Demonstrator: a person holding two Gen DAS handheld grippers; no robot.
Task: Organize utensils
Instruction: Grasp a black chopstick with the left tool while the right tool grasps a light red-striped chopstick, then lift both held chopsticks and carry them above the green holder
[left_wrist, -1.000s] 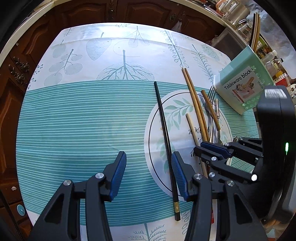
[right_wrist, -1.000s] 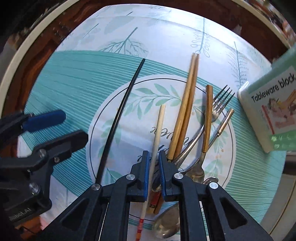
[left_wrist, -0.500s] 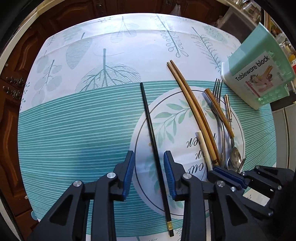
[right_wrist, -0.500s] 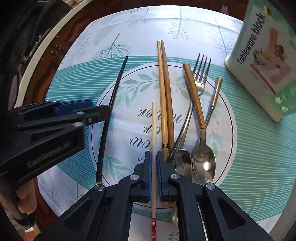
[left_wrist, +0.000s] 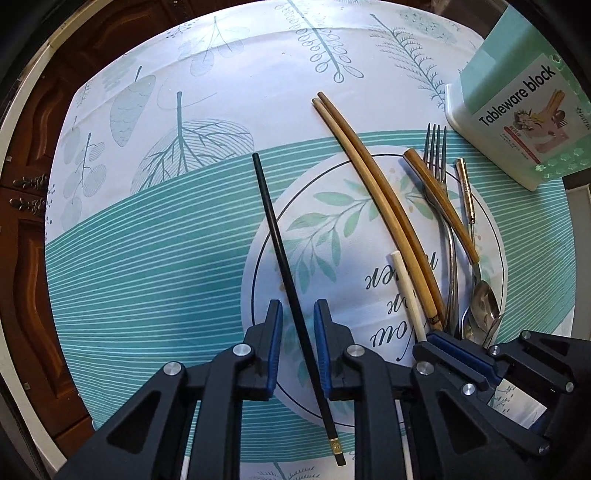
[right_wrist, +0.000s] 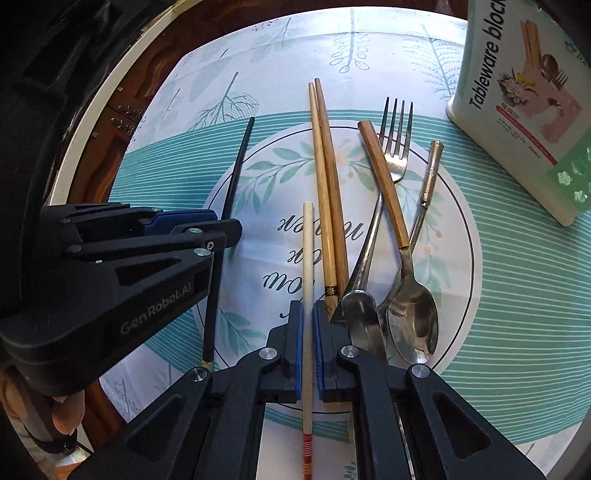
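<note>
Pickup step, both hands at once. Your left gripper (left_wrist: 298, 345) straddles the black chopstick (left_wrist: 284, 258), jaws closing, pads not yet touching it. Your right gripper (right_wrist: 307, 350) is pinched on the cream chopstick (right_wrist: 307, 266). Both sticks lie flat on the tablecloth (left_wrist: 155, 258). The black one runs from its gold-banded butt near you to its tip away, leaning left. The cream one points straight away, red-striped end toward you. Next, judged: finish the left pinch, lift both level, carry to the Tableware block box (right_wrist: 524, 110).
</note>
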